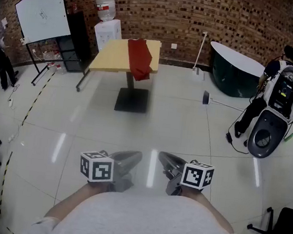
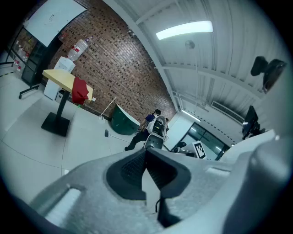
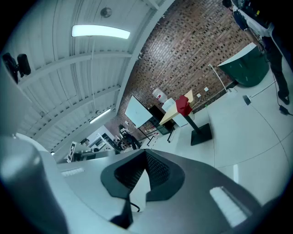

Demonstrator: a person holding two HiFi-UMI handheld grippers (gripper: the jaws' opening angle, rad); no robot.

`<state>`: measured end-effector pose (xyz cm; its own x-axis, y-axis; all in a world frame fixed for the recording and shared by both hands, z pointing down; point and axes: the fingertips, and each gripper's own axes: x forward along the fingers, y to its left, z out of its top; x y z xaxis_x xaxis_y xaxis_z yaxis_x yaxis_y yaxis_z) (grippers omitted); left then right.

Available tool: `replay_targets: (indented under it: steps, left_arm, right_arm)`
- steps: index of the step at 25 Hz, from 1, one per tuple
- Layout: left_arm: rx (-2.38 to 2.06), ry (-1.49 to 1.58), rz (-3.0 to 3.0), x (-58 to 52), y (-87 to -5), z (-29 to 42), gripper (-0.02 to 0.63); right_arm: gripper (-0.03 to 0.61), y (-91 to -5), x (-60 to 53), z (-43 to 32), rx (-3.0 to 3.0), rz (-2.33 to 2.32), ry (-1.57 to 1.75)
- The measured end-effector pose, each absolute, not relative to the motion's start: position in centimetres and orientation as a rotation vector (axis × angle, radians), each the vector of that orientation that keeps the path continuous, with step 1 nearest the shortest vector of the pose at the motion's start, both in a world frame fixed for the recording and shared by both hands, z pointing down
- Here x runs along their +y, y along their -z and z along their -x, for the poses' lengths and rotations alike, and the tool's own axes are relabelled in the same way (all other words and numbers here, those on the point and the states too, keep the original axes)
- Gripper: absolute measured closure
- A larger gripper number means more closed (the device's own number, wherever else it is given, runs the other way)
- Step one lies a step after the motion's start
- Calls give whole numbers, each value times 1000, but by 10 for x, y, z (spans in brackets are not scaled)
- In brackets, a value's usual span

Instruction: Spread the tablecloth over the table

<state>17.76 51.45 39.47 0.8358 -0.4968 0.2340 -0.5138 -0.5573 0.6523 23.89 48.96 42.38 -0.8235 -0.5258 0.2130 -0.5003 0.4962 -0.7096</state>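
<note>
- Dark grey left claw [image 1: 129, 160] and right claw [image 1: 169, 165] are both pinched together on nothing, side by side low in front of the person's body.
- Red tablecloth [image 1: 140, 59] sits well away across the shiny floor [image 1: 188, 124], bunched in a heap on the yellow counter [image 1: 112, 54], with one end drooping over the near edge.
- So imo it's walk-up time: get close, open both claws, and grab two separate corners, not the middle of the heap.
</note>
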Motion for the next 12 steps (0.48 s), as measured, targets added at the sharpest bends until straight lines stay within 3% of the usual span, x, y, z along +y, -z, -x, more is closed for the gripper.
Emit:
replay_targets:
  steps: [12]
  left_arm:
    - [-635, -18, -2245, 335, -437, -150, 612]
  right_arm:
    - [581, -465, 331, -225, 2569, 1041, 1330]
